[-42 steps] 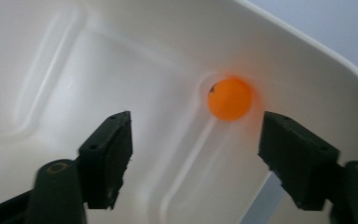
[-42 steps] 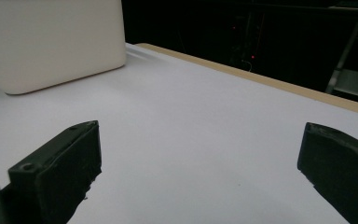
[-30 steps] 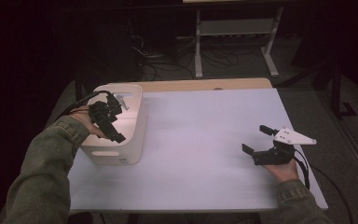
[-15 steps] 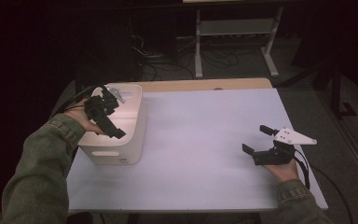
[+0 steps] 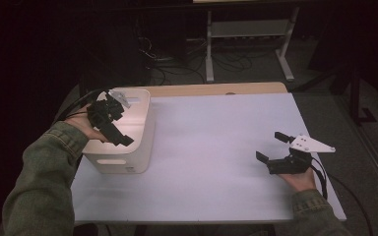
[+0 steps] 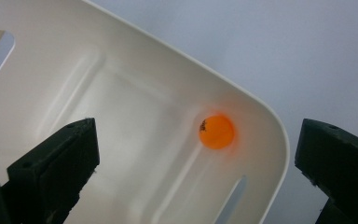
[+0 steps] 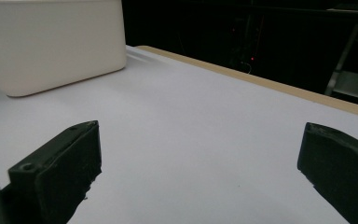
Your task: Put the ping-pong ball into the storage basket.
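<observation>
Between the left gripper's [image 6: 198,177] wide-spread fingers [image 6: 56,163], which have just been opening, nothing is held: the small orange ball [image 6: 216,131] lies below in the cream plastic bin [image 6: 135,93], seemingly dropped there. The right gripper [image 5: 274,151] idles wide over the pale surface [image 5: 211,147].

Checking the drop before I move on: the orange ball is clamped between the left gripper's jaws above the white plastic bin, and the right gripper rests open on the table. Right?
Not quite. The small orange ball is not clamped: it lies on the floor of the white plastic bin, and the left gripper hangs open above it, as the left gripper view shows. The right gripper does rest open on the table.
</observation>
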`<state>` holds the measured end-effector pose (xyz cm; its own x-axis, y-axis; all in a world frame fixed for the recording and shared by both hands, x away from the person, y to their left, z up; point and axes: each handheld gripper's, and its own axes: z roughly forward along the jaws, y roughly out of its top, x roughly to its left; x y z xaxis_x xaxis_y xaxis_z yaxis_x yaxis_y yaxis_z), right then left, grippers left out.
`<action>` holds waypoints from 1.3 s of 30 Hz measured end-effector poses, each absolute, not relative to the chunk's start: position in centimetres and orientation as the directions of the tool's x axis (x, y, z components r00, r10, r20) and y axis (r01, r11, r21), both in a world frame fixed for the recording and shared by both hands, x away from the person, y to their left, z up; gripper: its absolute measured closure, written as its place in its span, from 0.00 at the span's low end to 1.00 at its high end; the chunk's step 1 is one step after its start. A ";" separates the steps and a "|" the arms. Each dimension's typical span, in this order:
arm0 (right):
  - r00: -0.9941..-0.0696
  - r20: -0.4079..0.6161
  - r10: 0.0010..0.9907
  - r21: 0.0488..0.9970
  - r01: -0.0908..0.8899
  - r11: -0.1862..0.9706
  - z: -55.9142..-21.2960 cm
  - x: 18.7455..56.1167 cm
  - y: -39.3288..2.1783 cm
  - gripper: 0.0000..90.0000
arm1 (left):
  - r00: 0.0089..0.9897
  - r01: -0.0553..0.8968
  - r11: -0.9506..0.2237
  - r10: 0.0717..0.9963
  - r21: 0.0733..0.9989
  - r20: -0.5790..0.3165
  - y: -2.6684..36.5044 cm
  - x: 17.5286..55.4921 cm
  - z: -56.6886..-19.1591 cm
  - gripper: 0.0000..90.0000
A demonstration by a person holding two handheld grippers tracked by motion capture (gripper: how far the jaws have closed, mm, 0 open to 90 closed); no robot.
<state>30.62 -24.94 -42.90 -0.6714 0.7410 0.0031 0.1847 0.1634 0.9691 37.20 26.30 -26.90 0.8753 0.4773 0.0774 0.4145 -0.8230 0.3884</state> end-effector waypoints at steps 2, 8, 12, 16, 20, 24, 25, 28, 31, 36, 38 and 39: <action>-0.672 0.003 0.741 0.969 0.184 0.163 -42.9 30.6 -25.0 0.00 | 0.875 0.413 -0.818 0.478 0.400 0.075 26.4 37.1 -26.9 0.00; -0.674 0.003 0.739 0.969 0.183 0.164 -42.9 30.7 -24.9 0.00 | 0.885 0.391 -0.809 0.461 0.440 0.060 26.7 36.5 -26.7 0.00; -0.673 0.002 0.740 0.969 0.183 0.164 -42.9 30.7 -24.9 0.00 | 0.889 0.374 -0.793 0.454 0.481 0.056 27.2 36.2 -26.5 0.00; -0.673 0.002 0.740 0.969 0.184 0.165 -42.9 30.7 -24.9 0.00 | 0.894 0.358 -0.776 0.445 0.518 0.048 27.6 35.7 -26.7 0.00; -0.673 0.003 0.740 0.969 0.186 0.165 -42.9 30.6 -24.9 0.00 | 0.899 0.345 -0.768 0.436 0.539 0.047 27.8 35.5 -27.0 0.00; -0.673 0.005 0.740 0.968 0.188 0.165 -42.9 30.6 -24.9 0.00 | 0.897 0.345 -0.754 0.439 0.559 0.039 28.0 35.3 -27.3 0.00; -0.673 0.007 0.740 0.968 0.189 0.164 -42.9 30.6 -24.9 0.00 | 0.897 0.343 -0.751 0.440 0.564 0.040 28.1 35.3 -27.3 0.00; -0.674 0.007 0.739 0.968 0.190 0.164 -42.9 30.6 -24.9 0.00 | 0.892 0.346 -0.735 0.450 0.584 0.038 28.3 35.3 -27.4 0.00; -0.674 0.008 0.739 0.967 0.192 0.164 -43.0 30.6 -24.8 0.00 | 0.887 0.346 -0.713 0.461 0.610 0.035 28.6 35.0 -27.5 0.00; -0.674 0.009 0.739 0.967 0.193 0.164 -43.0 30.6 -24.8 0.00 | 0.884 0.340 -0.696 0.465 0.633 0.037 28.9 34.4 -28.1 0.00; -0.674 0.007 0.739 0.967 0.192 0.165 -43.0 30.6 -24.7 0.00 | 0.878 0.344 -0.678 0.477 0.649 0.034 29.3 34.3 -28.2 0.00; -0.674 0.007 0.739 0.967 0.192 0.165 -43.0 30.6 -24.7 0.00 | 0.876 0.346 -0.671 0.482 0.656 0.031 29.5 34.3 -28.3 0.00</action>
